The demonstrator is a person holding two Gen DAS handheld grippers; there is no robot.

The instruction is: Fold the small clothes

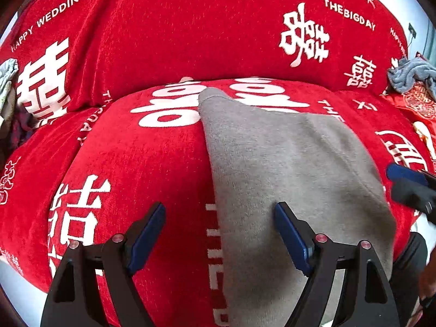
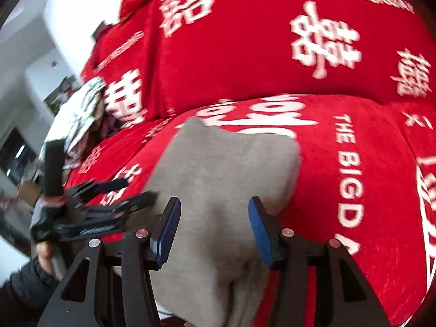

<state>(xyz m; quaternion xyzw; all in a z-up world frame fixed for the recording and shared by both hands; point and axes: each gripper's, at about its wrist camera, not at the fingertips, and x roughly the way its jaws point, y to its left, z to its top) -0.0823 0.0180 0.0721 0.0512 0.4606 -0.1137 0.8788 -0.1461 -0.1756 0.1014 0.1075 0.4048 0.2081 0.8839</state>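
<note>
Left wrist view: the left gripper (image 1: 219, 234) spreads its blue-padded fingers, empty, above the folded grey knit garment (image 1: 286, 169) lying on the red wedding-print sofa cover (image 1: 136, 150); its left edge runs between them.

Right wrist view: the right gripper (image 2: 215, 230) hangs half spread, gripping nothing, over the garment.

— Where's free room on the sofa seat (image 1: 141, 163)?
— Its left half lies bare; the grey garment (image 1: 286, 169) covers the right.
— Obstacles?
— Clothes piles at both ends: grey towel (image 1: 411, 76) right, patterned cloth (image 2: 79, 109) left.

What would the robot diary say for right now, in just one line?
task: fold small clothes | grey garment: flat on red sofa cover | left gripper: jaws open, empty | right gripper: jaws open, over garment
</note>
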